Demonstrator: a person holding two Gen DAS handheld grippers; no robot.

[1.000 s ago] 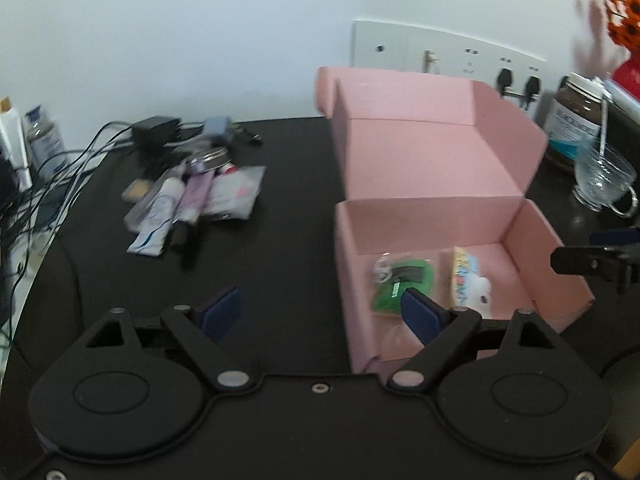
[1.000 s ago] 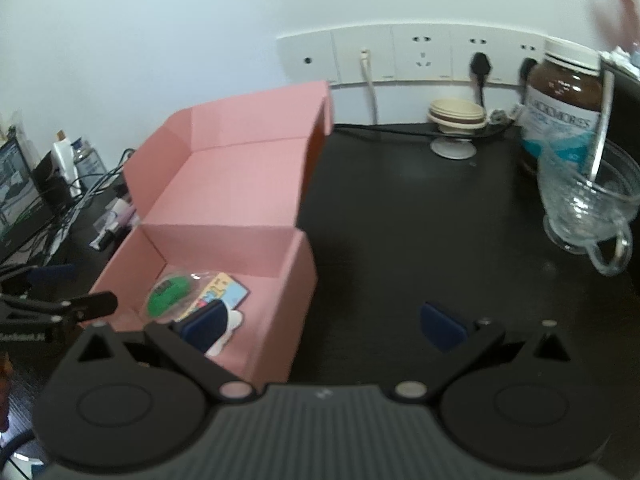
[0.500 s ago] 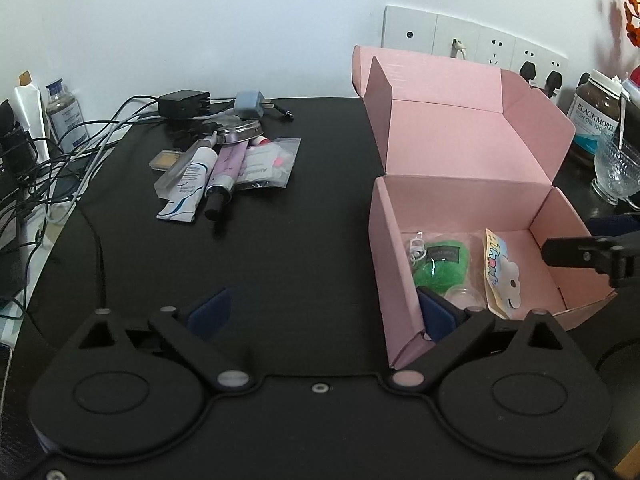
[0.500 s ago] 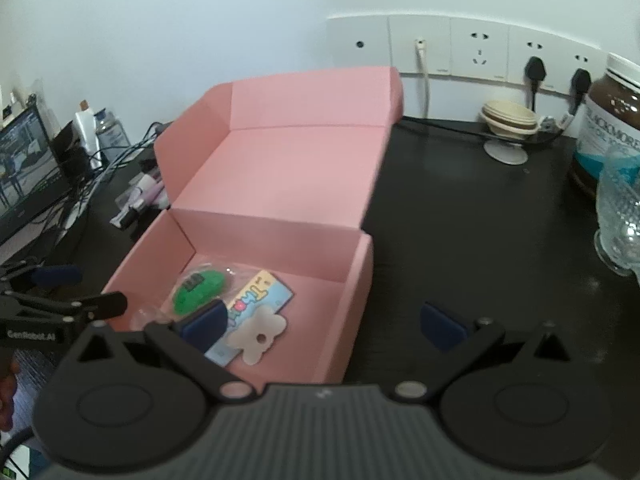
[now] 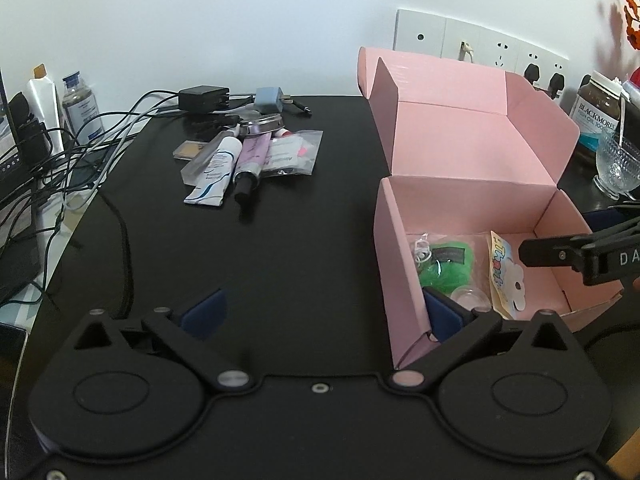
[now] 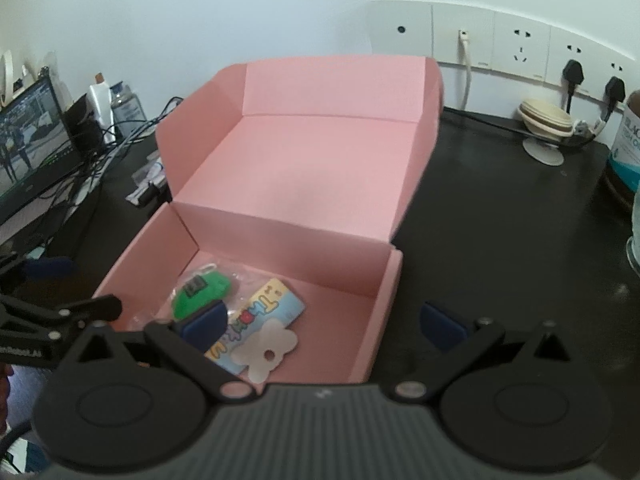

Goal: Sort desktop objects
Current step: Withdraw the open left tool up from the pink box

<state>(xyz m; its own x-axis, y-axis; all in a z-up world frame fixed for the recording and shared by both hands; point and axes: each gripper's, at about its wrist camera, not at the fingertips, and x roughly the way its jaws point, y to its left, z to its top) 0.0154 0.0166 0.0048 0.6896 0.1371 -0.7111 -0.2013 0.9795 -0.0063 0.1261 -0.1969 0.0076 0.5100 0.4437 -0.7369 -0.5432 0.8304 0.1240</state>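
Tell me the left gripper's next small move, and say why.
Probably carry the left gripper forward and left toward the pile of tubes and packets. Its jaws stand open and empty; the pink box, lid up, already holds a green item and a card, while the pile lies unsorted on the black desk.

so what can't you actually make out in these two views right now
- Left wrist view: the clear round item in the pink box is partly hidden by the left gripper.
- Right wrist view: the toiletry pile is hidden behind the box lid.
- Right wrist view: the supplement jar is cut by the edge.
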